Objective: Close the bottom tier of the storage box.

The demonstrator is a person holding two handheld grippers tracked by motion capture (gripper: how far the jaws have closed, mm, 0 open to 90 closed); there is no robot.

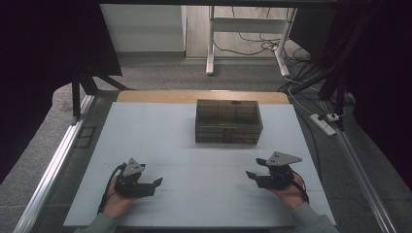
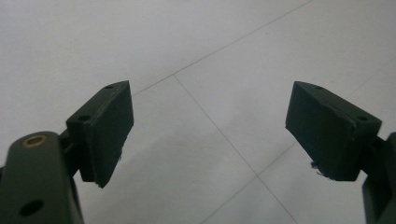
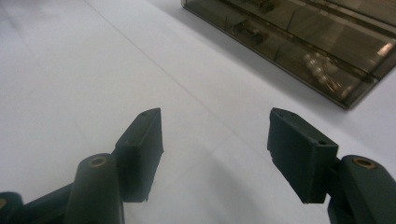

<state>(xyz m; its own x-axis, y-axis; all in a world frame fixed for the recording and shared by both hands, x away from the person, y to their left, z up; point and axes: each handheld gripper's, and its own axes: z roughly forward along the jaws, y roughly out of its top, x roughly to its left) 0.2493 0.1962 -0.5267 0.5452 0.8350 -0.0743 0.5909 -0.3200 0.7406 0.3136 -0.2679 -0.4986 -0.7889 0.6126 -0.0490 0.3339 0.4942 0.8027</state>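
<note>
I have both grippers low over the pale grey tabletop (image 1: pixel 194 145), on the near side of the smoky, see-through plastic compartment box (image 1: pixel 228 121), which sits toward the far middle of the tabletop. The left gripper (image 1: pixel 156 183) waits well short of the box and off to its left, fingers (image 2: pixel 109 130) spread wide with nothing but bare tabletop between them. The right gripper (image 1: pixel 250 175) is near and to the right of the box, fingers (image 3: pixel 142 149) also wide apart and empty; its own camera catches the box's corner (image 3: pixel 299 42) ahead and to the right. Inside the box I think I see small metal parts in the compartments, though the tinted wall makes that hard to confirm.

To approach well, I would square the right gripper to the box's near wall, keep the fingers wide until they straddle the part I mean to grip, and steady the box with the left so it does not slide.
</note>
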